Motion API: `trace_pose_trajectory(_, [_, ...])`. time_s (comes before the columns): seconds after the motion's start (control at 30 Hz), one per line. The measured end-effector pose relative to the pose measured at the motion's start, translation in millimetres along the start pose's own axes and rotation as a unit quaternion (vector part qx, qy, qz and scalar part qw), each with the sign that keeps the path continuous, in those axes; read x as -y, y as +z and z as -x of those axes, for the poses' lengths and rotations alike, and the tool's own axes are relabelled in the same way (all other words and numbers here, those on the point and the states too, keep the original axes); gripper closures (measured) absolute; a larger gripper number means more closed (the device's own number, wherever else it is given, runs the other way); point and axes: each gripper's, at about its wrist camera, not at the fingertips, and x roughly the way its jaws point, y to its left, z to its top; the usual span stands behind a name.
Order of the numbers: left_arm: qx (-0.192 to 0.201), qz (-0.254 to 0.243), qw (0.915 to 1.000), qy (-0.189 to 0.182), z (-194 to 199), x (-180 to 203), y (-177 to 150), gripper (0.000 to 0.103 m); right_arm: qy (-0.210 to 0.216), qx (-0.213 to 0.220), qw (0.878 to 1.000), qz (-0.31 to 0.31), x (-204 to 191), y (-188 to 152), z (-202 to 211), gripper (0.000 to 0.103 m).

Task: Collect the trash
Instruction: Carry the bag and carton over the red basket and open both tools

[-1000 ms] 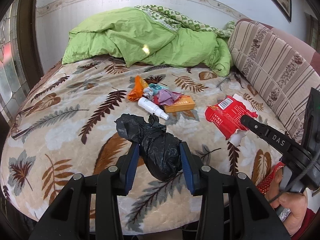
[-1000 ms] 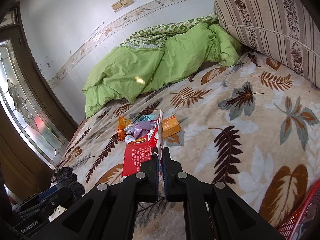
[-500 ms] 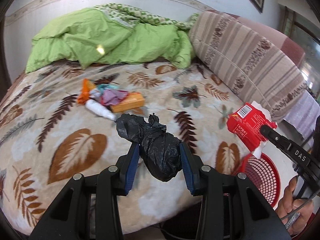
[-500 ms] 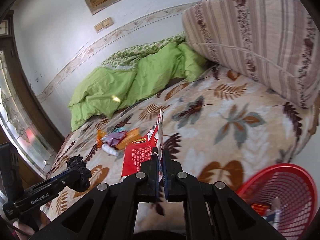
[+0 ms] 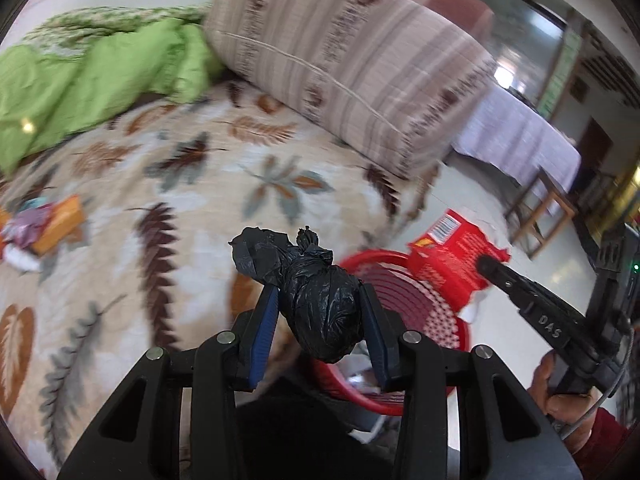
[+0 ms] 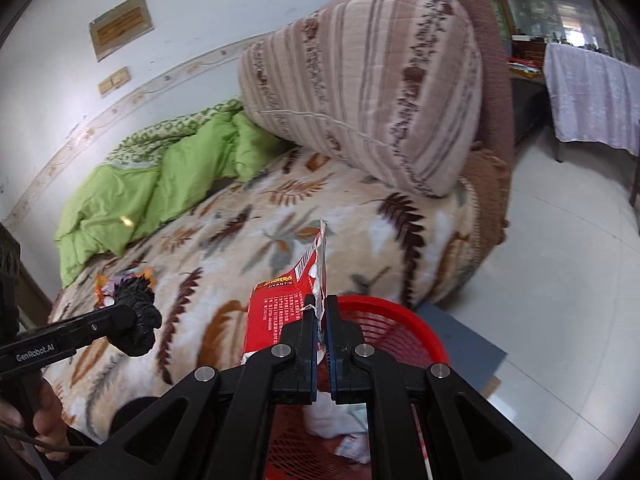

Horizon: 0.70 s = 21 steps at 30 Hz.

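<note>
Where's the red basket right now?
The red basket sits on the floor beside the bed, right under the right hand-held gripper; in the left wrist view it shows behind the black bag.

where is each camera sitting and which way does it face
Left wrist: rides the left gripper, looking along its fingers at the knotted black plastic bag they clamp, toward the round red mesh basket; the person's right hand shows.
Right wrist: rides the right gripper, pinching the flat red printed wrapper over the basket's rim; the left hand shows.
Shared: both grippers, bag, wrapper, basket, leaf-print bed.
</note>
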Motion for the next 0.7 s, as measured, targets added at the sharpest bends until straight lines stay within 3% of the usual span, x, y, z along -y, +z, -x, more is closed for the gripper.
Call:
trace_pose_trajectory(0.17, [-0.046, -0.037, 0.9975, -0.037, -36.6, 38.9, -2.4, 0.059, -0.023, -0.014, 1.000, -0.011, 20.4, -9.1, -0.8, 0.098])
trace_pose_trajectory(0.23, [-0.055, -0.041, 0.9971, -0.034, -43.2, 44.0, -4.3, 0.040, -0.034, -0.026, 0.999, -0.020, 26.3, -11.1, -6.0, 0.093])
trace_pose_trajectory(0.27, [-0.053, -0.041, 0.9972, -0.033, -42.9, 44.2, -5.8, 0.038, -0.040, -0.032, 0.998, -0.026, 31.0, -12.1, -8.0, 0.087])
trace_pose_trajectory(0.37, [-0.046, -0.036, 0.9978, -0.030, -36.3, 36.9, -7.2, 0.038, -0.044, -0.031, 0.998, -0.034, 36.3, -13.2, -7.1, 0.077])
trace_pose_trajectory(0.7, [0.002, 0.025, 0.9995, 0.019, 4.4, -23.8, -2.0, 0.038, -0.006, -0.016, 1.000, -0.002, -4.2, 7.6, -14.1, 0.076])
